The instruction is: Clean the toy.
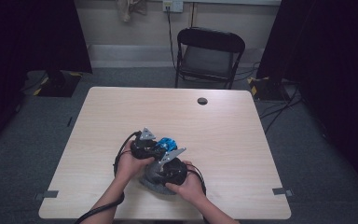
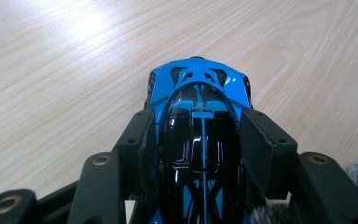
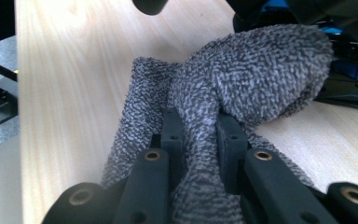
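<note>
The high view looks forward and down on the pale wooden table (image 1: pixel 121 112) from well back. Both gripper views sit close and low; they share the glossy blue-and-black toy car (image 2: pixel 200 121), upper right in the right one.

Blue car, grey cloth, pale wood

The toy car (image 2: pixel 200 135) is showing bright blue bodywork with a glossy black roof and thin blue lines on it. The cloth (image 3: pixel 242 93) is looking speckled in dark grey and light grey. The table (image 1: pixel 214 121) is showing pale beige wood grain, and both grippers are wearing matt black with small brass-coloured rivets.
</note>
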`<state>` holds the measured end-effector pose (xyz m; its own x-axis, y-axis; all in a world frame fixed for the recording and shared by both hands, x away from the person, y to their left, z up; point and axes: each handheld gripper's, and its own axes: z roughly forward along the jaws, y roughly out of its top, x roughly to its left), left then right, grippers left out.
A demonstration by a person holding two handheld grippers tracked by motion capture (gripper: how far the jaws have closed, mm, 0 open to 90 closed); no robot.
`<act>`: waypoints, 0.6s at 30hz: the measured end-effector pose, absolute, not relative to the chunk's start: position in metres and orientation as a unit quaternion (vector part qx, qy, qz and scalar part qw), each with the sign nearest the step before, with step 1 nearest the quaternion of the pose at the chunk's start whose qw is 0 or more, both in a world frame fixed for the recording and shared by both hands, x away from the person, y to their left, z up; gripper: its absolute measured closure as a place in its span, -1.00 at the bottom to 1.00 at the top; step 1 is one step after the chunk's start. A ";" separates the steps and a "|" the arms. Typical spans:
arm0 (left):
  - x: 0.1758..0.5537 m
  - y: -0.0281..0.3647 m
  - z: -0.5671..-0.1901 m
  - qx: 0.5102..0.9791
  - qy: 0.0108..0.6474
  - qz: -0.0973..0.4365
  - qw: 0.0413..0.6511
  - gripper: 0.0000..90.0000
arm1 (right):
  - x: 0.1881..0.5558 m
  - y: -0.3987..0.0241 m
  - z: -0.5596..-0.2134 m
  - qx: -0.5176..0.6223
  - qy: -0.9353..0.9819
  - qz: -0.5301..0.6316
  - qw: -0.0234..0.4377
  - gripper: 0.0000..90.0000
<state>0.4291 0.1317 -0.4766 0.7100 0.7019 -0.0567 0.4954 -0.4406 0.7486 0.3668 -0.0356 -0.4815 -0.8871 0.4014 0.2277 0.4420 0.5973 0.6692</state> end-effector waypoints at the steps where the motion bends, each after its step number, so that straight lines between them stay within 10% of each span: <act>1: 0.429 0.132 -0.477 0.839 0.357 0.128 0.391 0.05 | 0.366 -0.037 -0.481 -0.237 -0.892 -0.383 0.029 0.71; 18: 0.429 0.132 -0.477 0.839 0.355 0.133 0.390 0.05 | 0.381 -0.097 -0.458 -0.254 -0.888 -0.383 -0.009 0.71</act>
